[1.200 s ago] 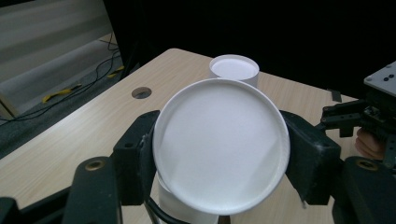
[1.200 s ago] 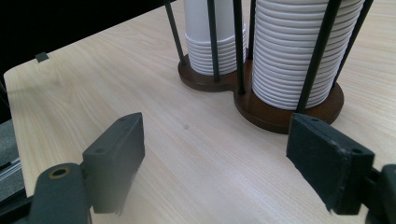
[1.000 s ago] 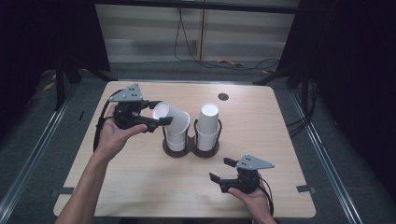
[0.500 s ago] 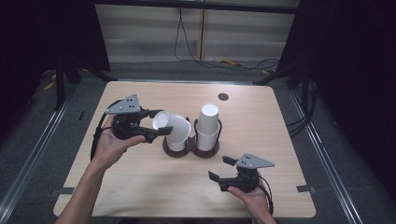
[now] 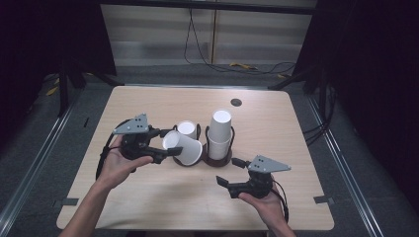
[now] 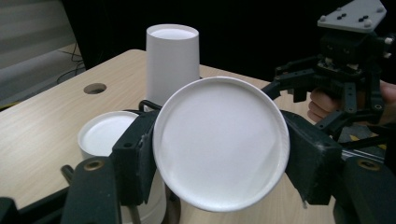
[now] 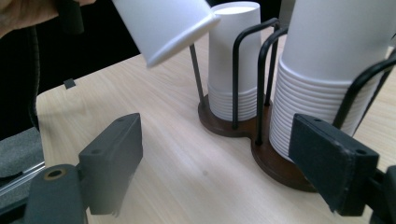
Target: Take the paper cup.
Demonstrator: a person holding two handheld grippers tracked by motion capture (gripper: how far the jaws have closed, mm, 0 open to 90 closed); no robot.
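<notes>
A dark wire cup holder (image 5: 205, 160) stands mid-table with two stacks of upturned white paper cups, a lower left stack (image 5: 187, 128) and a taller right stack (image 5: 221, 129). My left gripper (image 5: 168, 146) is shut on a single white paper cup (image 5: 182, 147), tilted on its side just in front of the left stack. In the left gripper view the cup's round base (image 6: 219, 140) sits between the two black pads. My right gripper (image 5: 229, 171) hovers near the front right of the holder. Its jaws have just been opening, with nothing between them (image 7: 224, 163).
The wooden table (image 5: 148, 197) has a small round hole (image 5: 236, 102) near its far edge. Cables trail on the floor beyond. The holder's wire loops (image 7: 261, 60) rise around both stacks, close to my right gripper's far pad (image 7: 331, 168).
The left gripper has come down and toward the front with the cup, lifting it away from the left stack and tilting it. The right gripper's jaws have spread wider.
</notes>
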